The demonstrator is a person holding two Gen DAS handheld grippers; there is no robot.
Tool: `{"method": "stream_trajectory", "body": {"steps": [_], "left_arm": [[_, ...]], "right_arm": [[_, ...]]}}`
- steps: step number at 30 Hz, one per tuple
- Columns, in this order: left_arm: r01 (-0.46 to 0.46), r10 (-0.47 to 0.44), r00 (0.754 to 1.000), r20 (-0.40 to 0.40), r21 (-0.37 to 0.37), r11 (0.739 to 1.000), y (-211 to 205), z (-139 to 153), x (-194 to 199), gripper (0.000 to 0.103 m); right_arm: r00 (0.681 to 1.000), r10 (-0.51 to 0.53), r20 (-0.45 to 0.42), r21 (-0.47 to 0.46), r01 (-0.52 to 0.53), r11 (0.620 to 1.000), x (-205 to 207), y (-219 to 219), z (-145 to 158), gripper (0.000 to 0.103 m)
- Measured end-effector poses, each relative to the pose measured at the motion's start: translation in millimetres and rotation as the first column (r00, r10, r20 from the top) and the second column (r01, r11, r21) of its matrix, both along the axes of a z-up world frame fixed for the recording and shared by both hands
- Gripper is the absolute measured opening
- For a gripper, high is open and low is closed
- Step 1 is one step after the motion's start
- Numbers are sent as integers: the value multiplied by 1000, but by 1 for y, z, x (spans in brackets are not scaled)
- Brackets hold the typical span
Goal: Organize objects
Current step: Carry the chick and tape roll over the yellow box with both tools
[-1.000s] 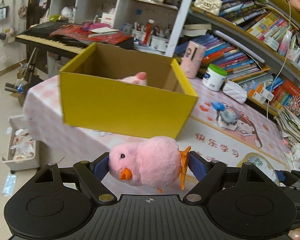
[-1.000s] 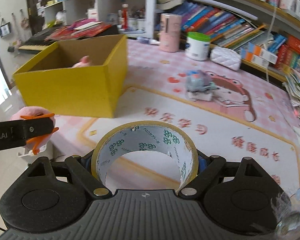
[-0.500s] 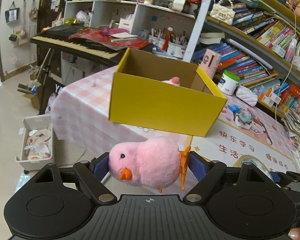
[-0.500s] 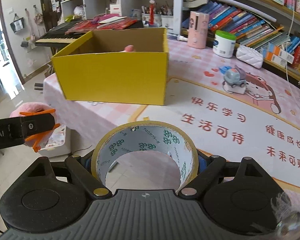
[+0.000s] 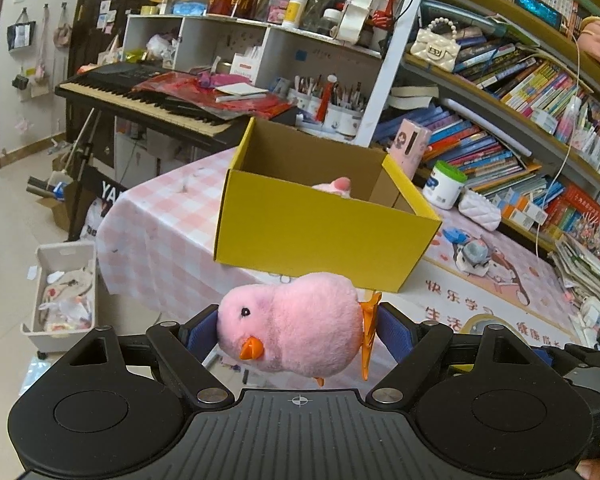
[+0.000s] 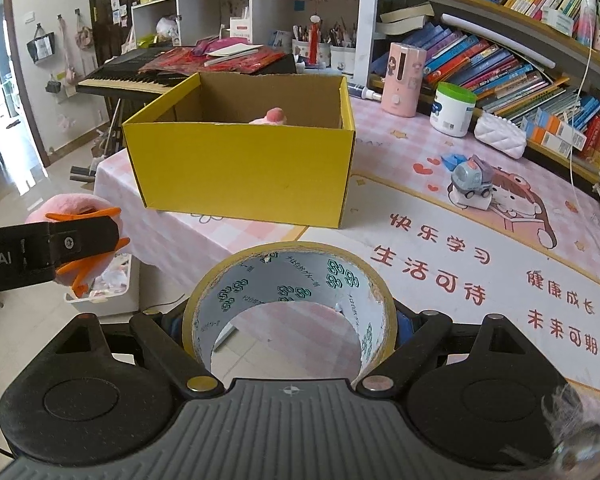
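My left gripper point(image 5: 290, 326) is shut on a pink plush chick point(image 5: 296, 324) with an orange beak and feet; it also shows at the left of the right wrist view point(image 6: 76, 236). My right gripper point(image 6: 290, 322) is shut on a roll of tan packing tape point(image 6: 290, 300). A yellow cardboard box point(image 5: 324, 232) stands open on the table's near left corner point(image 6: 240, 172); a pink plush top point(image 6: 274, 116) peeks out of it. Both grippers are held in front of the table, off its edge, short of the box.
A pink tablecloth and printed mat point(image 6: 480, 248) cover the table. A toy truck point(image 6: 470, 178), a white jar point(image 6: 452, 110), a pink canister point(image 6: 404, 80) and a white pouch point(image 6: 500, 140) stand behind. Bookshelves right, a keyboard point(image 5: 140, 100) behind, a floor bin point(image 5: 62, 292) left.
Both grippers have pulled back and risen away from the table, so the box looks smaller and farther. The chick and the tape stay held.
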State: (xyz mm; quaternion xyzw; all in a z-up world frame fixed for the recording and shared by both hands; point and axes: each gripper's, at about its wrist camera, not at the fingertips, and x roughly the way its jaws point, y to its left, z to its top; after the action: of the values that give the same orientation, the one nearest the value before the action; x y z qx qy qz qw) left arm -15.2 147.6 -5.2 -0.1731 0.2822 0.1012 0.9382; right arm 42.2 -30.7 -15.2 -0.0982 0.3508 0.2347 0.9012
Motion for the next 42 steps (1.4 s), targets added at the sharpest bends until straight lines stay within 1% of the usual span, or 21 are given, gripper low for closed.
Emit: {"method": "stream_trajectory", "body": {"steps": [4,8,14,18,26,30,34,39,42], "left_arm": [[-14,14,999,51,10,1000,4,10,6,84],[-16,11,995,94,50,999,8,23,23,84],[-39,26,989,145,85,996,15,43,62,84],[-53,34,987,159,113,992,17,48,86,84],[-90,72,987,142,125,988,19,45,133,84],[-112,99,989,112,119,987,21,39,155,84],[-131,124,990,72,109,985,24,31,172,84],[-146,145,989,24,96,985,29,20,190,84],[-148,148,989,-1,92,985,30,14,200,84]], "right_arm": [[999,-21,42,29,20,999,11,-1,10,88],[995,-27,99,55,22,998,31,4,25,88],[982,6,187,83,-22,996,70,22,49,88],[973,33,229,80,-52,995,100,34,59,88],[958,124,258,28,-135,990,158,60,57,88],[938,204,279,-48,-199,979,181,74,47,88],[925,278,258,-114,-256,960,203,88,32,88],[925,326,195,-150,-300,942,227,101,21,88],[916,363,173,-179,-333,926,235,107,16,88]]}}
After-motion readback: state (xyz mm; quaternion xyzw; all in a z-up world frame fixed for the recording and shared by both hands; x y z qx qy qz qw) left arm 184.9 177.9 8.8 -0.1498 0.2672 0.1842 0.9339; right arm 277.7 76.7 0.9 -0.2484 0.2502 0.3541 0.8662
